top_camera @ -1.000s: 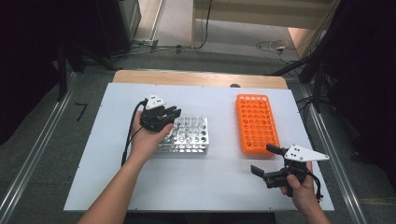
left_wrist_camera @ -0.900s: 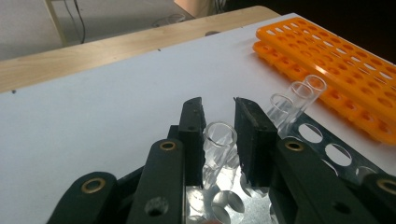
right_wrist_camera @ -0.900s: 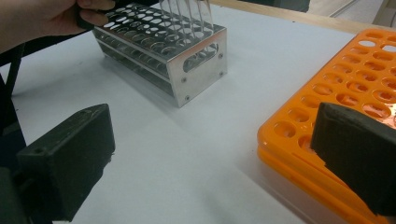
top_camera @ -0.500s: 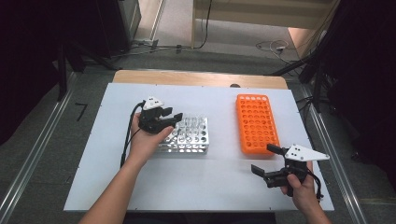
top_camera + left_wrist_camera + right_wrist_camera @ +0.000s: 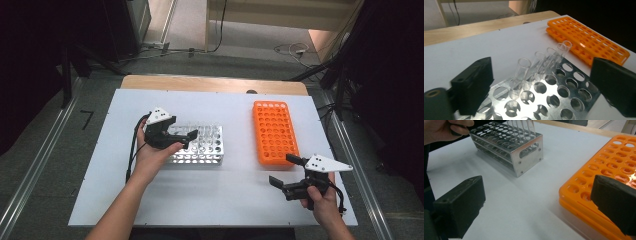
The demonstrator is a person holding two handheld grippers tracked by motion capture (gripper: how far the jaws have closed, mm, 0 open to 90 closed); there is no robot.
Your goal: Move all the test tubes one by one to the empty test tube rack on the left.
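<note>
White table (image 5: 115, 200), glass tubes (image 5: 524, 72) between just-opened left tongs (image 5: 541, 85), untouched

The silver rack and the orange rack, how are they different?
The silver rack is shiny metal; the orange rack looks like plastic. The silver rack holds a row of clear glass tubes; the orange rack's holes look empty. The silver rack sits by the left tool, the orange rack near the right tool. Both rest on the white table and have many round holes.

A white surface (image 5: 235, 200) carries a metal tube rack (image 5: 200, 146) at left and an orange rack (image 5: 274, 131) at right, well apart.
</note>
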